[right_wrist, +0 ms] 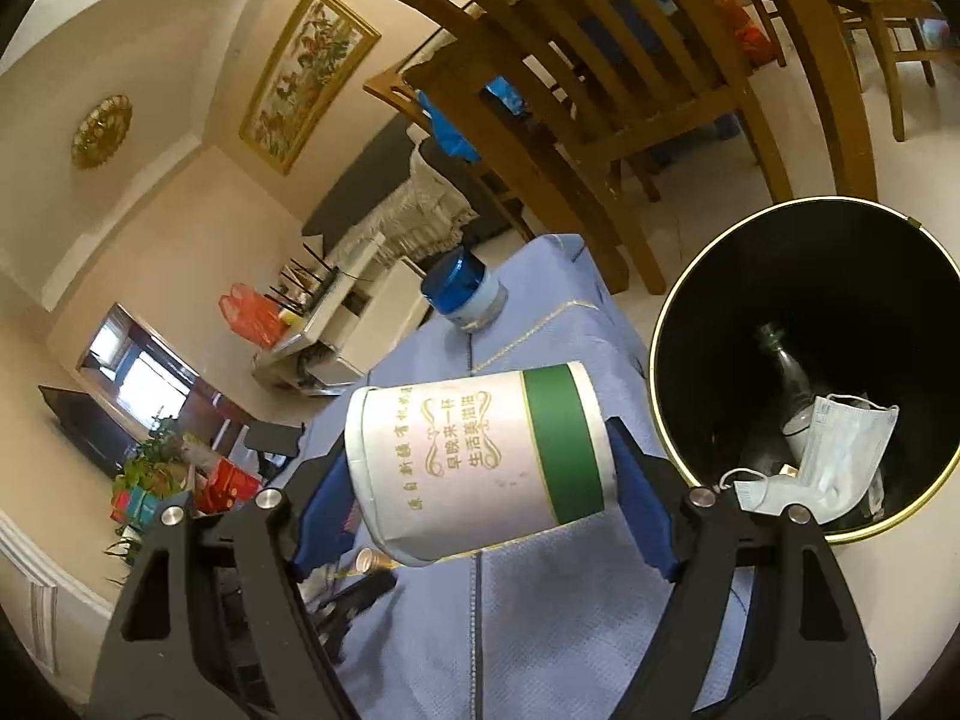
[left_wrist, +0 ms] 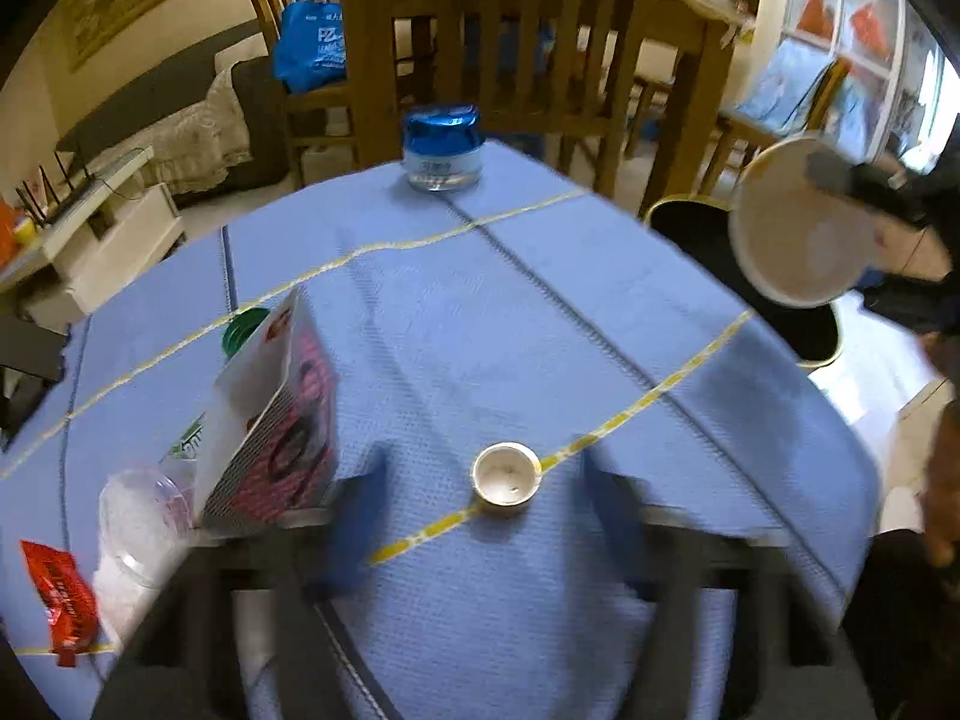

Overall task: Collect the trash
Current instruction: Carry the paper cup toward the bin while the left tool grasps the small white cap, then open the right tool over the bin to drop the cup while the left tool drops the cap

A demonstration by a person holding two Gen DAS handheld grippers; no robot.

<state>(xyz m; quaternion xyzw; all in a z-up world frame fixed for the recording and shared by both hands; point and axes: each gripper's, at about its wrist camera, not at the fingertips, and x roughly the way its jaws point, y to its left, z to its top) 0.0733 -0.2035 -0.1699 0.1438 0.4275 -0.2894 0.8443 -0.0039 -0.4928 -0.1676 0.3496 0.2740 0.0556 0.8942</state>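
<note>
A small white cap (left_wrist: 506,480) lies open side up on the blue tablecloth (left_wrist: 480,324). My left gripper (left_wrist: 486,510) is open, with a blurred blue finger on each side of the cap and neither touching it. My right gripper (right_wrist: 480,468) is shut on a white paper cup with a green band (right_wrist: 480,456), held on its side next to a black bin with a gold rim (right_wrist: 840,276). A glass bottle (right_wrist: 789,384) and a face mask (right_wrist: 834,456) lie inside the bin. In the left wrist view the paper cup (left_wrist: 804,222) hangs over the bin (left_wrist: 702,240).
A blue-lidded jar (left_wrist: 441,147) stands at the table's far edge. At the left lie a pink and white carton (left_wrist: 270,420), a green-capped bottle (left_wrist: 243,330), a clear plastic cup (left_wrist: 138,516) and a red wrapper (left_wrist: 60,600). Wooden chairs (left_wrist: 540,30) stand behind the table.
</note>
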